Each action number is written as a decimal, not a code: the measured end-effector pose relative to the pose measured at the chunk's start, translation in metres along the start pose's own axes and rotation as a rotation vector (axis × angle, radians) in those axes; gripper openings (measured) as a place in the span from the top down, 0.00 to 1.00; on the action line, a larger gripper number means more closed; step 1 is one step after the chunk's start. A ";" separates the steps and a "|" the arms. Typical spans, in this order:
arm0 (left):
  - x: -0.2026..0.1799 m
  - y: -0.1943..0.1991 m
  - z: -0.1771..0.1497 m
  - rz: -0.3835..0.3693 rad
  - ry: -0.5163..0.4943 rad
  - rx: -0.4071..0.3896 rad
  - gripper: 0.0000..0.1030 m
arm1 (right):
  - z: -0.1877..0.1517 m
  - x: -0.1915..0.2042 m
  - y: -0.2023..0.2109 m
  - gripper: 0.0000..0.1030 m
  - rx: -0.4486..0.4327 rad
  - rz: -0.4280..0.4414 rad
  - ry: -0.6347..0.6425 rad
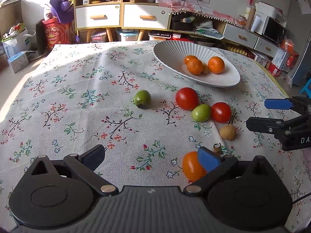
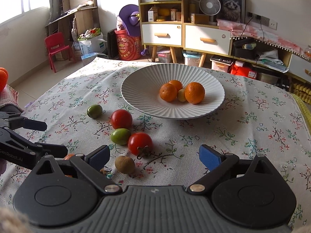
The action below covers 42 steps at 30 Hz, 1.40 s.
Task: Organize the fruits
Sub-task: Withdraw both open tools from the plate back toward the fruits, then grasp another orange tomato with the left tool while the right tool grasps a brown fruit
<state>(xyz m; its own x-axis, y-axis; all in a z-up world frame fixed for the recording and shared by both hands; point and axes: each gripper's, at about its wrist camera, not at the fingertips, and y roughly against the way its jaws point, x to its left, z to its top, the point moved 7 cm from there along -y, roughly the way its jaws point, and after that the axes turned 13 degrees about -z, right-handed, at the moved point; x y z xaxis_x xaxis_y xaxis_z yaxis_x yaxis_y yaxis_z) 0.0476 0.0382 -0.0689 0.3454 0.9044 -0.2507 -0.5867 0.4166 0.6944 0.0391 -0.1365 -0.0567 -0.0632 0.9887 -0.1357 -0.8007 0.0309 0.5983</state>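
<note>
Fruits (image 2: 121,119) lie loose beside the ribbed plate (image 2: 147,81)

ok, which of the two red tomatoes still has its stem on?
The nearer red tomato, by the brown fruit: dried stem at its base. The farther tomato shows none.

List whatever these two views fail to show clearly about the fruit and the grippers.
- Orange tomato: left wrist view, partly covered by the left gripper's blue pad; in the right wrist view only a sliver shows behind the finger.
- Small yellow fruit in the plate: largely hidden between the oranges in both views.
- Right gripper: left wrist view, cut off by the right edge.
</note>
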 end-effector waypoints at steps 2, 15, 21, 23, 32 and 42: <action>0.001 0.001 -0.004 0.002 -0.001 -0.001 0.00 | -0.003 0.001 0.001 0.05 0.000 0.006 0.004; 0.007 0.006 -0.018 -0.049 0.020 -0.057 0.00 | -0.025 0.011 -0.004 0.05 0.011 0.046 0.020; -0.001 0.004 -0.022 -0.107 0.011 -0.053 0.00 | -0.029 0.014 -0.008 0.10 0.014 0.057 0.032; -0.008 0.001 -0.025 -0.135 -0.001 -0.047 0.00 | -0.028 0.015 -0.008 0.13 0.002 0.058 0.041; -0.030 -0.007 -0.031 -0.182 -0.042 -0.037 0.12 | -0.026 0.022 -0.008 0.42 -0.029 0.090 0.076; -0.045 -0.012 -0.031 -0.227 -0.082 -0.031 0.38 | -0.024 0.032 -0.008 0.61 -0.027 0.131 0.091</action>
<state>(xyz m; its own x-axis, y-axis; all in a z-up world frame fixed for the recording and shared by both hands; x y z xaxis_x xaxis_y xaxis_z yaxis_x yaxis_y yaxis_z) 0.0164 -0.0049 -0.0864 0.5285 0.7770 -0.3419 -0.5090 0.6124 0.6049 0.0294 -0.1082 -0.0850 -0.2210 0.9666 -0.1299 -0.7979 -0.1026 0.5941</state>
